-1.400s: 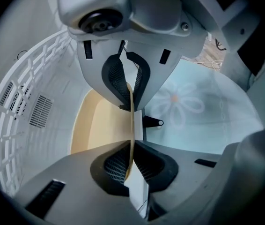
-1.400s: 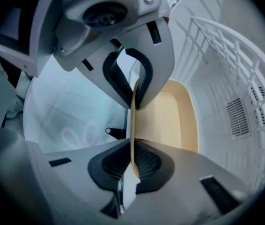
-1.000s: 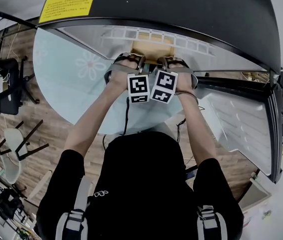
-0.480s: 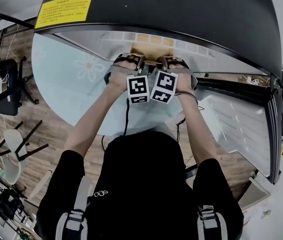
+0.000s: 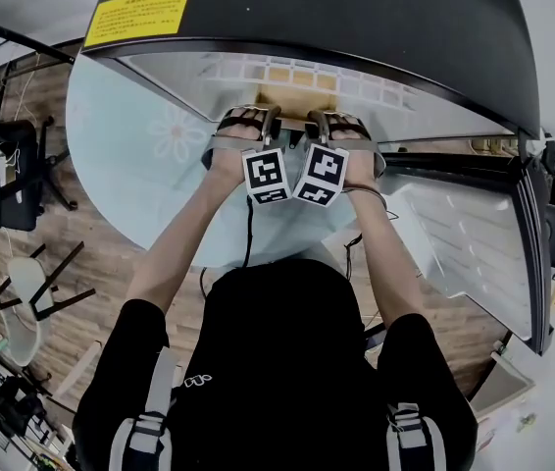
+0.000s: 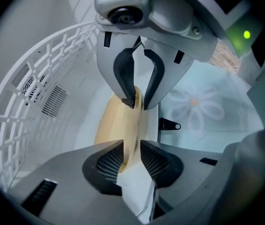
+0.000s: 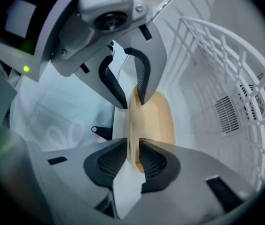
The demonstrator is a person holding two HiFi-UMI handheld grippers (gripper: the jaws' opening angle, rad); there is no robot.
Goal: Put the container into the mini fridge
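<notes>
Left gripper [image 6: 131,150] jaws opening off tan shallow container [image 6: 114,121] rim; right gripper [image 7: 133,149] alone pinches it: risk of tipping, sliding.

I am watching a person [image 5: 277,307] wearing a black short-sleeved top [image 5: 268,400], with grey shoulder straps [image 5: 148,422] carrying dark buckles. A thin black cable [image 5: 248,229] is trailing down between the arms. Two white marker cubes [image 5: 267,176] are showing black square patterns.
</notes>
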